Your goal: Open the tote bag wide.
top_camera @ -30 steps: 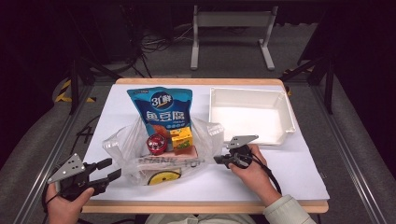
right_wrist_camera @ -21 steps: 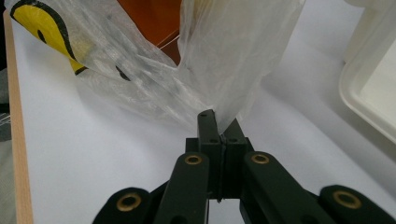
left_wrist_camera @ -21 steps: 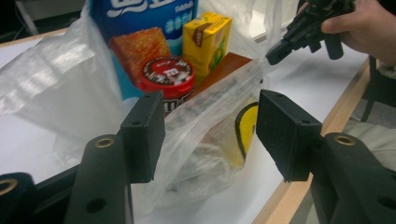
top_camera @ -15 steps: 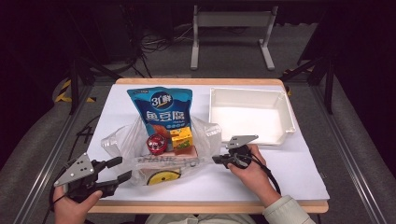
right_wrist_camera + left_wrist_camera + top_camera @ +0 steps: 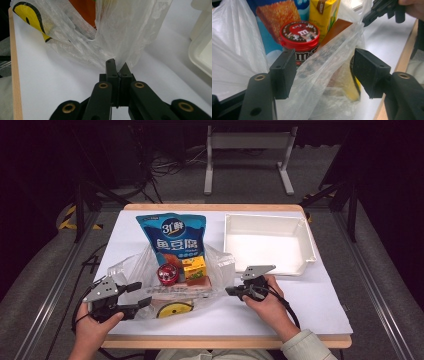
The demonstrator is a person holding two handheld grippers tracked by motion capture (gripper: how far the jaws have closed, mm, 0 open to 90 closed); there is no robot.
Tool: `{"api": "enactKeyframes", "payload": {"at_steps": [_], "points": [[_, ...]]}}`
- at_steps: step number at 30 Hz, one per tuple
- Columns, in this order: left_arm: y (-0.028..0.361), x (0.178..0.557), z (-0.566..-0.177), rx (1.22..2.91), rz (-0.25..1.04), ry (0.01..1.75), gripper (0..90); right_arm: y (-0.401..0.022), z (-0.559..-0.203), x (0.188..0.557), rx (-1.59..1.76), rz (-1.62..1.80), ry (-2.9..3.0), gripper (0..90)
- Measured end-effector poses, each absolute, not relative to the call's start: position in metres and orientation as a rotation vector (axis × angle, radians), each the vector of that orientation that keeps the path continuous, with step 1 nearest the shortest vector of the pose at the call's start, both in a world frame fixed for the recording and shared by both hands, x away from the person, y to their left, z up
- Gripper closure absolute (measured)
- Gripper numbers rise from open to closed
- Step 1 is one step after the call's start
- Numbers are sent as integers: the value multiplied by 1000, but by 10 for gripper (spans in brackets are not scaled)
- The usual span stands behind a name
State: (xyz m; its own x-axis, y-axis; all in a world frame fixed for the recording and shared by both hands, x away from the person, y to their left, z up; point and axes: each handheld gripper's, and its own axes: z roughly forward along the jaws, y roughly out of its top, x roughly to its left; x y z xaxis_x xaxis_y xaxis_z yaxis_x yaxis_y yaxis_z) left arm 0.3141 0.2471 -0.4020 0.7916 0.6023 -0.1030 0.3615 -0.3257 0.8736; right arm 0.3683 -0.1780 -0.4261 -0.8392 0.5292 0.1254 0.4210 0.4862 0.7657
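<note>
Left gripper view is showing the left gripper (image 5: 324, 72) opening its jaws around the plastic bag's (image 5: 329, 57) near edge while the right gripper (image 5: 117, 68) is pinching the far edge shut, so next it should be closing to grab.

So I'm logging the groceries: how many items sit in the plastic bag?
3 visible: blue snack pouch at back, red-lidded candy jar front left, yellow drink carton beside it; more may be hidden.

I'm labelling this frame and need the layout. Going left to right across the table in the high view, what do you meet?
Left gripper, jaws open around the bag's edge → clear plastic bag → red candy jar → yellow drink carton → right gripper, shut on the bag's other edge → white tray.
</note>
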Motion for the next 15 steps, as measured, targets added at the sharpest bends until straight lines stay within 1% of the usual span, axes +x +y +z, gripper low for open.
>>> {"api": "enactKeyframes", "payload": {"at_steps": [1,4,10,12,14,15], "points": [[246,316,-404,1956,291,725,344,-178,-426,368,835,1283,2597,900],[243,321,-411,1997,285,731,305,-177,-427,368,830,1282,2599,900],[239,329,-418,2032,265,734,299,-176,-427,368,828,1282,2599,900],[239,330,-420,2043,240,732,334,-176,-427,368,824,1284,2598,900],[239,329,-421,2068,228,728,417,-176,-427,368,826,1284,2598,900],[239,328,-421,2083,244,722,462,-176,-427,368,827,1287,2598,900]]}}
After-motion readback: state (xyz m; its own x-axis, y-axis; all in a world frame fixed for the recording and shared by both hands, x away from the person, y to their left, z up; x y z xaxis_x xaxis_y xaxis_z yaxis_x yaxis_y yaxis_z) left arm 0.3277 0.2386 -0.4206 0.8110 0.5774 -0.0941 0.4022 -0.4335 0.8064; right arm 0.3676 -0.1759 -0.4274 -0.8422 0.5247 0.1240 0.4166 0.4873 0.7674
